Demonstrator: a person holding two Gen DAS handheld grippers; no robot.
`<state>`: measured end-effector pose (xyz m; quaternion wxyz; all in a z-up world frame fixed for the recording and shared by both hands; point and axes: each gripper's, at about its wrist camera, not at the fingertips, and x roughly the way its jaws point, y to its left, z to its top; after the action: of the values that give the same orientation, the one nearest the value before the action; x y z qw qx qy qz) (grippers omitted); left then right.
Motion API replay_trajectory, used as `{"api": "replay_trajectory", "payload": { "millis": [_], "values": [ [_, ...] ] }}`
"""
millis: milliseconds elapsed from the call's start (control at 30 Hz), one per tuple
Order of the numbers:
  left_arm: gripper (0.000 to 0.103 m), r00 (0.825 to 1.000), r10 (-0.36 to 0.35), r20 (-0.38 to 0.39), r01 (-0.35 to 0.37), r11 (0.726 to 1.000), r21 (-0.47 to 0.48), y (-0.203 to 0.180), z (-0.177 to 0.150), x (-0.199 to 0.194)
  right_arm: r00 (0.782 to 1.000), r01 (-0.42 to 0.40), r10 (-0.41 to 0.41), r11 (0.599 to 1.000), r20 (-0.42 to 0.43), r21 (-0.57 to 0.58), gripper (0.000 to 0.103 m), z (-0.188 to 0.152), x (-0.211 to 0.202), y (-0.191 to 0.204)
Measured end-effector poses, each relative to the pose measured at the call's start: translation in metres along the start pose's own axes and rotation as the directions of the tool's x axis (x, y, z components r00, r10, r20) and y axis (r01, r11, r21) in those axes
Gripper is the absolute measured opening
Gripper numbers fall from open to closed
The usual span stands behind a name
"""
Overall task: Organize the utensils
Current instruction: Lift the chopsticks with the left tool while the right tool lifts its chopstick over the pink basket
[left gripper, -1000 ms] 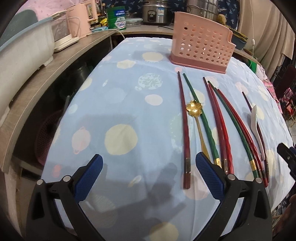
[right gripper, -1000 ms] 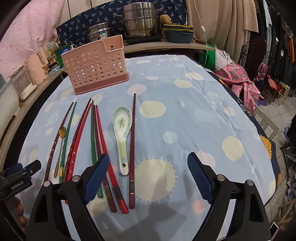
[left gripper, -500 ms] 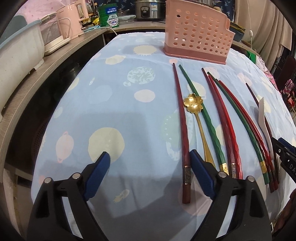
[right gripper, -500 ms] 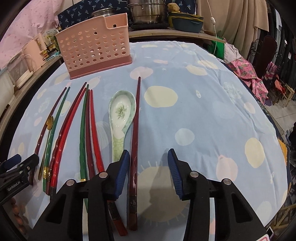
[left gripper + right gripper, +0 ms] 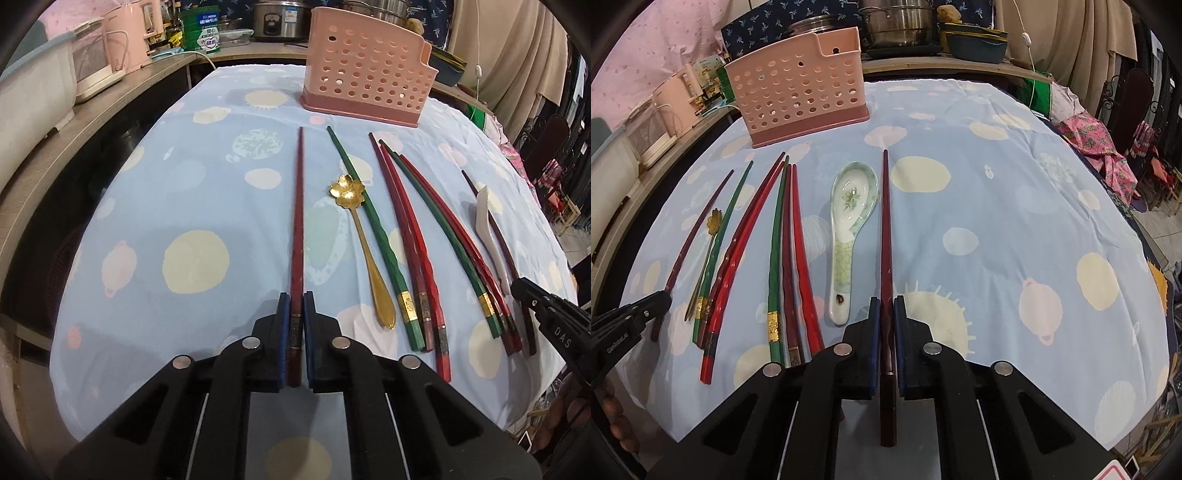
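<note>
My left gripper point(image 5: 295, 299) is closing its blue pads on the near end of a dark red chopstick point(image 5: 298, 206), the leftmost one in the row on the tablecloth. In the right wrist view, my right gripper point(image 5: 886, 302) closes the same way on the rightmost dark red chopstick point(image 5: 885, 221), whose end reaches back between the jaws. Between the two lie several red and green chopsticks point(image 5: 402, 236), a gold flower spoon point(image 5: 347, 190) and a ceramic soup spoon point(image 5: 849, 206). A pink perforated utensil holder point(image 5: 365, 81) stands upright at the far side.
The blue spotted tablecloth point(image 5: 1015, 221) is bare to the right of the chopsticks. A wooden counter point(image 5: 74, 122) with appliances runs along the left. Steel pots point(image 5: 901, 22) and dishes sit behind the holder. Chairs and cloth point(image 5: 1097, 144) stand off the table's right edge.
Both grippers have gone from wide open to pressed on a dark red chopstick each. Each has shifted slightly sideways to centre on its chopstick.
</note>
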<state>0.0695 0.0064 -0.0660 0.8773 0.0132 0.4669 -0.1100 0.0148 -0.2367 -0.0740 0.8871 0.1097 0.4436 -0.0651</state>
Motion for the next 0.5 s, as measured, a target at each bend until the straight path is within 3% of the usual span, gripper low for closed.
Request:
{"api": "replay_trajectory", "payload": {
  "millis": [267, 500],
  "values": [
    [0.007, 0.998, -0.016, 0.054, 0.019, 0.998, -0.055, 0.013, 0.012, -0.039, 0.997, -0.032, 0.029, 0.999, 0.066, 0.042, 0.007, 0.012, -0.039, -0.013],
    [0.007, 0.985, -0.034, 0.169, 0.048, 0.996, -0.080, 0.020, 0.062, -0.084, 0.983, -0.073, 0.061, 0.995, 0.173, 0.066, 0.007, 0.056, -0.078, -0.019]
  ]
}}
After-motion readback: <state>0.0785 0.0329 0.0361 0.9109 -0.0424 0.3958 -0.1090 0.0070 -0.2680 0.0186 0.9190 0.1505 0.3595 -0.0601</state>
